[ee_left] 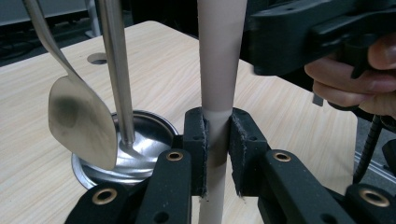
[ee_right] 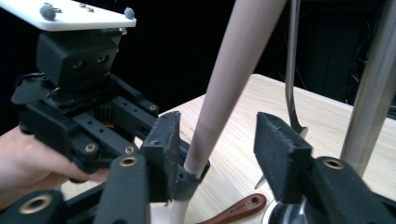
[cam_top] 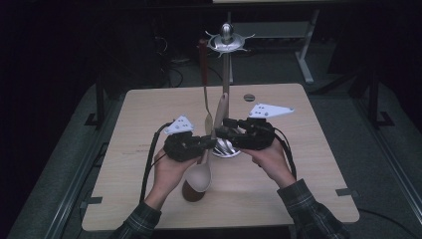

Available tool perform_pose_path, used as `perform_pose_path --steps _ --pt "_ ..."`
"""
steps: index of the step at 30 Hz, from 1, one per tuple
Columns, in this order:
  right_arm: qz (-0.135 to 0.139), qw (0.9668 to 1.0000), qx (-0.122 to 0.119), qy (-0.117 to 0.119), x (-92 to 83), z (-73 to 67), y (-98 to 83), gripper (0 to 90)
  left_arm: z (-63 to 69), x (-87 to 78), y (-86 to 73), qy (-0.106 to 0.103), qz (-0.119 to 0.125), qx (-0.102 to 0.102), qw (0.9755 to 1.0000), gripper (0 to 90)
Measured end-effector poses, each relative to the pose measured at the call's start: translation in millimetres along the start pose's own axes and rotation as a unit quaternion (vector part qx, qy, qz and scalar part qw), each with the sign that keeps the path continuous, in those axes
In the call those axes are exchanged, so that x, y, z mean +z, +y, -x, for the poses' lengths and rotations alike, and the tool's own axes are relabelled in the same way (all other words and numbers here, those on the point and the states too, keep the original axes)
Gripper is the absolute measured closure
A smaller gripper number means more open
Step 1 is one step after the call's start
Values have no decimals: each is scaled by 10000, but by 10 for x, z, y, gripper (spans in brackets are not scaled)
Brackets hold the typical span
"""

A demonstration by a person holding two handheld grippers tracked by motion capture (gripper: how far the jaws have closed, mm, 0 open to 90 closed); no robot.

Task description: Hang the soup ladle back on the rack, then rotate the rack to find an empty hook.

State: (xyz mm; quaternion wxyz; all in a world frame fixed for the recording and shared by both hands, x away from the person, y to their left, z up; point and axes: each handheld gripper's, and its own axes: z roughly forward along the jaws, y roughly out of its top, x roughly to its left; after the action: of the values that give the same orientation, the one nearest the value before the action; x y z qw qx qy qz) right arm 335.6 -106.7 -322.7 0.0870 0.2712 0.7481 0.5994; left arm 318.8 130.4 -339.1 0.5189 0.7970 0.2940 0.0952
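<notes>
Left tool (ee_left: 217, 154) clamps spoon handle (ee_left: 219, 70) beside stand (ee_left: 116, 70).

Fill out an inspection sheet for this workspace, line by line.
Surface: light wooden table, round hole near its far edge.
Job's things: beige spoon, handle up, bowl low; metal stand on a round base; steel spoon hanging from the stand.
Clutter: brown utensil lying under the beige spoon's bowl.
Grippers: left gripper shut on the beige spoon's handle; right gripper open, jaws either side of the handle, not pressing.
Cables: black cable trailing from the left gripper toward the near edge.
Surroundings: dark room, grey floor, another table's legs behind.
</notes>
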Motion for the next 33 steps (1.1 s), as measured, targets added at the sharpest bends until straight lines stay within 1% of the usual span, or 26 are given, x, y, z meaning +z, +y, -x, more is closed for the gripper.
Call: perform_pose_path --steps 3,5,6,8,10,12,14,15,16,17,19,21,23,24,27,30,31,32,33 --pt "16 10000 1 -35 22 -7 -18 579 26 14 -8 10 6 42 10000 779" --pt "25 10000 51 -28 30 2 -34 601 41 29 -16 8 -8 18 10000 779" --pt "16 10000 75 -11 36 8 -41 619 43 36 -24 21 -31 39 10000 779" --pt "-13 9999 116 18 48 8 -56 637 55 65 -40 27 -23 31 10000 778" --pt "-100 9999 132 10 73 6 -74 690 64 87 -51 29 -51 24 10000 778" --pt "-117 9999 111 4 82 5 -89 708 58 97 -63 25 -53 -13 10000 778" --pt "-108 9998 160 51 88 7 -92 727 55 107 -68 19 -35 -29 10000 777" --pt "-112 9998 125 66 90 0 -94 739 55 108 -69 28 -57 10 10000 776" --pt "-105 9998 130 96 92 -9 -95 751 61 116 -72 7 -40 -13 10000 775" --pt "-113 9998 105 122 92 -23 -95 756 57 119 -72 -15 -57 18 10000 771" --pt "-146 9999 39 83 96 -48 -95 757 50 112 -76 -77 -79 35 9999 762" --pt "-187 9998 24 83 101 -47 -99 757 47 104 -73 -61 -54 52 10000 695" --pt "-188 9998 34 70 105 -39 -110 757 25 73 -65 -81 -126 81 9999 627" --pt "-197 9998 31 76 104 -31 -114 757 16 58 -66 -107 -123 7 9999 604" --pt "-239 9996 -5 121 98 -11 -111 758 -34 14 -66 -127 -224 -31 9997 526" --pt "-247 9995 -87 188 87 7 -92 758 -90 -61 -80 -139 -347 -26 9993 488" --pt "-255 9994 -135 206 81 13 -86 758 -100 -83 -88 -147 -334 -81 9993 482" --pt "-237 9993 -160 228 76 15 -76 758 -119 -109 -96 -159 -367 -89 9992 468" --pt "-245 9992 -205 249 71 21 -66 758 -139 -142 -104 -158 -429 -58 9989 455"
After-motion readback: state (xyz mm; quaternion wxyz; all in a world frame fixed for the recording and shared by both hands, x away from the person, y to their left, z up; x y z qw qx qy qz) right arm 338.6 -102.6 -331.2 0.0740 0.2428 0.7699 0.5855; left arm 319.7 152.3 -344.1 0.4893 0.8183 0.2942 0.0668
